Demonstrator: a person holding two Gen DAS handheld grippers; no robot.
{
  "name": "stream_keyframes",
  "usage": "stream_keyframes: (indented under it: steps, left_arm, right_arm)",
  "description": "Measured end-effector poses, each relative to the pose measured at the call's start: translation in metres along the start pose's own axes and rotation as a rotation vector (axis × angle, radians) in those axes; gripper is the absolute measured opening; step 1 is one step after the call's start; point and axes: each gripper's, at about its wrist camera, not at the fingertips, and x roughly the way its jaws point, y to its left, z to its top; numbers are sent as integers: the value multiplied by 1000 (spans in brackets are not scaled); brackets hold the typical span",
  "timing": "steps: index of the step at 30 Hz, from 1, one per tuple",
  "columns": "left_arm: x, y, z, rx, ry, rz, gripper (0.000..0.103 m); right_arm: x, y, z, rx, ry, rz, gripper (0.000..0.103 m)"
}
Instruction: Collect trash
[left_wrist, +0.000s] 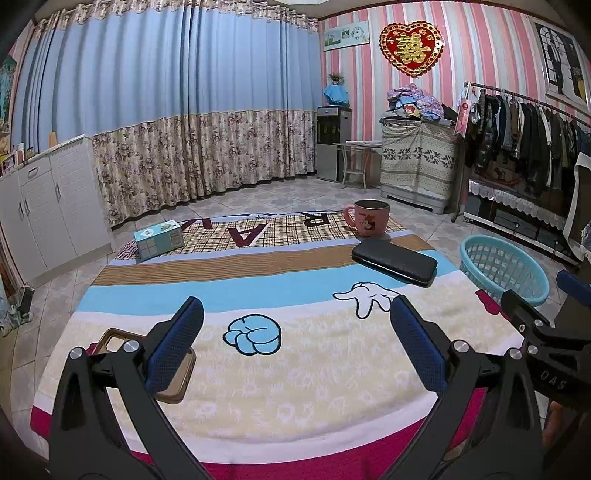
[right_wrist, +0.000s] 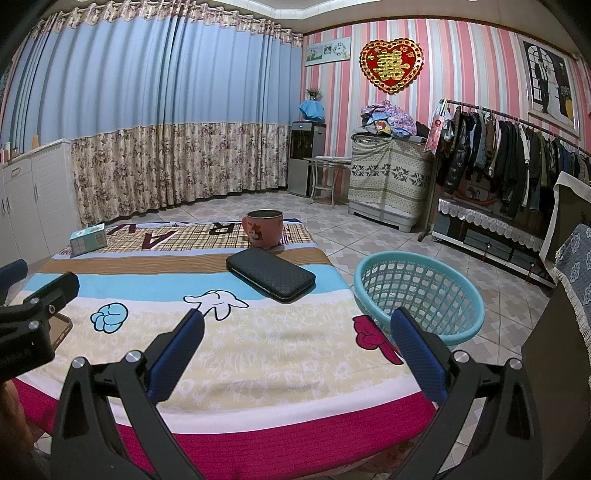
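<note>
A low table under a cartoon-print cloth (left_wrist: 295, 387) (right_wrist: 277, 369) holds a small teal carton (left_wrist: 159, 238) (right_wrist: 88, 240) at the far left, a pink mug (left_wrist: 367, 218) (right_wrist: 263, 228), a black textured wallet (left_wrist: 394, 261) (right_wrist: 270, 273) and a brown phone case (left_wrist: 173, 384) (right_wrist: 61, 328) near the front left. A teal plastic basket (left_wrist: 504, 267) (right_wrist: 417, 291) stands off the table's right edge. My left gripper (left_wrist: 295, 339) hovers open over the front of the table, its left finger above the phone case. My right gripper (right_wrist: 295, 343) is open too, near the front right corner beside the basket.
White cabinets (left_wrist: 48, 199) line the left wall, with curtains behind. A water dispenser (left_wrist: 332, 142), a covered box (left_wrist: 417, 162) and a clothes rack (left_wrist: 524, 136) stand at the back right. A dark chair edge with a blue fringed cover (right_wrist: 576, 280) is at the right.
</note>
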Motion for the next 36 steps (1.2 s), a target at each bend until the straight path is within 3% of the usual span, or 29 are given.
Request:
stream_keyframes:
  steps: [36]
  left_arm:
    - [1,1,1,-12,0,-7,98]
  right_arm:
    - [5,-3,-2,-3,-4,-5,99]
